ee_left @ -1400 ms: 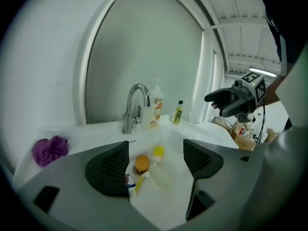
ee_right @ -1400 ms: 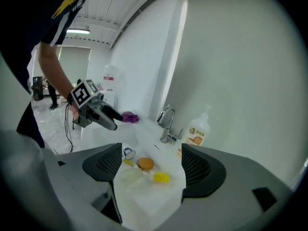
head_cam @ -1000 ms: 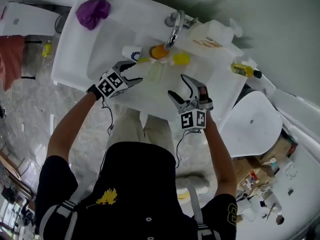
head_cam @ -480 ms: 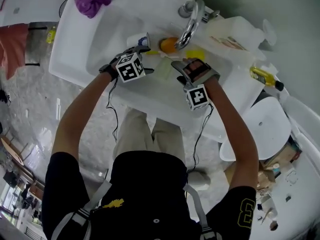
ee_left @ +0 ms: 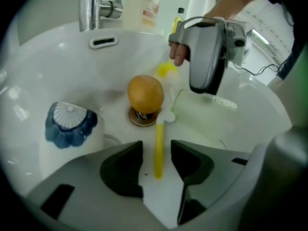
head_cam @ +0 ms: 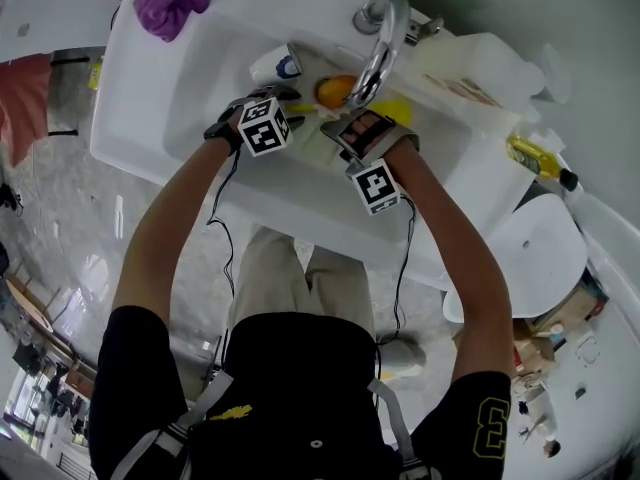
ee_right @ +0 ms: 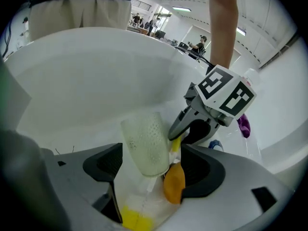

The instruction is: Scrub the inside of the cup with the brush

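Two pairs of jaws spread in the sink basin: left gripper, jaws just closing, straddles the yellow brush handle unpinched; right gripper straddles the translucent cup lying beside the drain; advise centring before squeezing gently.

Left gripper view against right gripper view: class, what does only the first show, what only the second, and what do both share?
Only the left gripper view shows the faucet and the overflow slot. Only the right gripper view shows the purple cloth and people far behind. Both show the orange ball and the translucent cup lying in the sink.
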The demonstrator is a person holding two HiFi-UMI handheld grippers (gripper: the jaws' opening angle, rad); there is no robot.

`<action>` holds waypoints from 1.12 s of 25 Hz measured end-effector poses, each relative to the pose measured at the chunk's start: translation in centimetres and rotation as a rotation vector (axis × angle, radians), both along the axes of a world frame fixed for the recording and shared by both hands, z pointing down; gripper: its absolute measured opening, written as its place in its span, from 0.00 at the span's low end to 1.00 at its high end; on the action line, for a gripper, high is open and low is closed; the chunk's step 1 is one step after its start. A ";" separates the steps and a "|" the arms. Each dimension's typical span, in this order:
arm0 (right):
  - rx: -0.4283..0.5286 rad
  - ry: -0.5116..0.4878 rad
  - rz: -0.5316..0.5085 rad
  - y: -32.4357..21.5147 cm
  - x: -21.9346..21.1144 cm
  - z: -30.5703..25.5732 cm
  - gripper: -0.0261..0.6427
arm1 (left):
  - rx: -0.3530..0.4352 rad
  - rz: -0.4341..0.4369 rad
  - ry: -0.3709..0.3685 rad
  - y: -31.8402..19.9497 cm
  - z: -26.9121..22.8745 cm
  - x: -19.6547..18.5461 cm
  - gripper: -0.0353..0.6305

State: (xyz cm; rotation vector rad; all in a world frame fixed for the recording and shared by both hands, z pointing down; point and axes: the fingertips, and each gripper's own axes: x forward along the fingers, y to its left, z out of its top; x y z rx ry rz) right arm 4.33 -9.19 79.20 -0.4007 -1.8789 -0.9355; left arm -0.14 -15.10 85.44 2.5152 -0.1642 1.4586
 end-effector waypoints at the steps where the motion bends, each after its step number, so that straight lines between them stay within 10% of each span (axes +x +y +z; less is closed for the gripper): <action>1: -0.007 -0.002 0.005 0.0 -0.3 0.3 0.63 | 0.016 -0.006 0.003 -0.4 0.0 -0.1 0.33; 15: -0.097 0.058 0.121 1.4 -0.8 3.4 0.57 | 0.075 0.038 0.020 1.2 0.1 0.2 0.14; 20: -0.185 0.020 0.380 1.9 1.1 0.2 0.57 | 0.048 -0.008 0.018 1.1 -2.6 -1.4 0.14; 28: -0.061 0.104 0.731 1.0 8.9 -7.6 0.56 | 0.082 0.038 -0.028 3.7 -12.8 -7.1 0.14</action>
